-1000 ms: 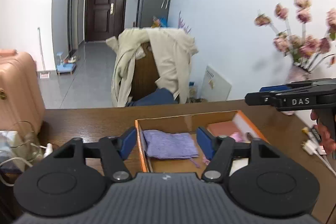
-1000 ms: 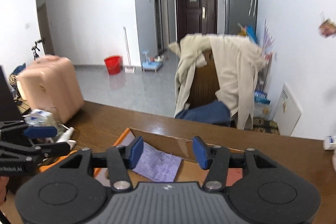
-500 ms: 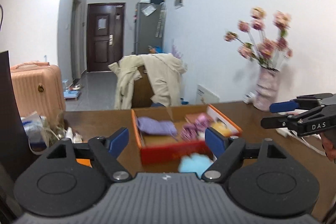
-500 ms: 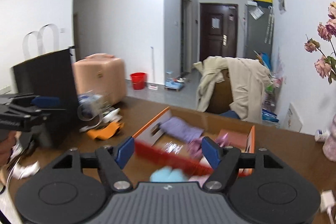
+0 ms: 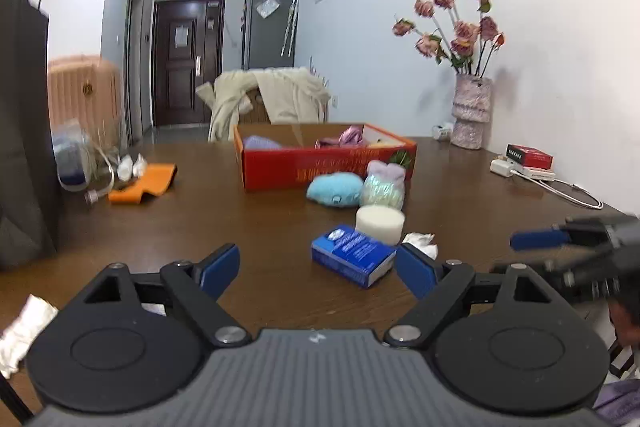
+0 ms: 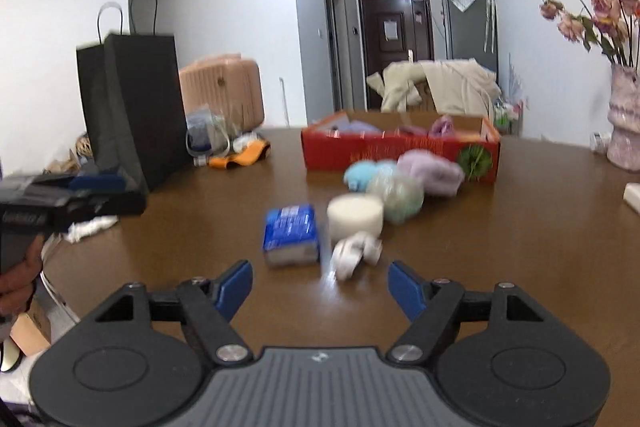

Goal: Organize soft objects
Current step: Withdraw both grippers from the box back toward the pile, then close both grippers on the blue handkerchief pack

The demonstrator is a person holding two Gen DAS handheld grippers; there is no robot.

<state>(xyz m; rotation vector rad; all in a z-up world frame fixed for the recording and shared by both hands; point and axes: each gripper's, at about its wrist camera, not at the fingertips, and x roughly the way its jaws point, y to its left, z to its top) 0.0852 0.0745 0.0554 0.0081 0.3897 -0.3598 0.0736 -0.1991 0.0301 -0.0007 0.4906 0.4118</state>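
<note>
A red cardboard box (image 5: 324, 169) (image 6: 400, 151) stands mid-table with a purple cloth and pink items inside. In front of it lie a blue plush (image 5: 335, 189) (image 6: 360, 175), a pale green ball (image 5: 382, 191) (image 6: 396, 193) and a lavender plush (image 6: 434, 173). Nearer me are a white round sponge (image 5: 380, 219) (image 6: 354, 217), a blue tissue pack (image 5: 352, 254) (image 6: 291, 233) and a crumpled white tissue (image 5: 418, 241) (image 6: 356, 251). My left gripper (image 5: 318, 269) hovers just short of the pack, its jaws opening with nothing between them. My right gripper (image 6: 320, 287) is open and empty, short of the tissue.
A black paper bag (image 6: 128, 107) stands at the table's left side. Beside it lie an orange cloth (image 5: 144, 183) and a bundle of clear bags. A vase of dried roses (image 5: 470, 115), a small red box and a charger with cable (image 5: 520, 171) sit along the right wall.
Both grippers have drawn back from above the red box and sunk toward the near table. Their jaws have widened. The loose soft items in front of the box have come into view.
</note>
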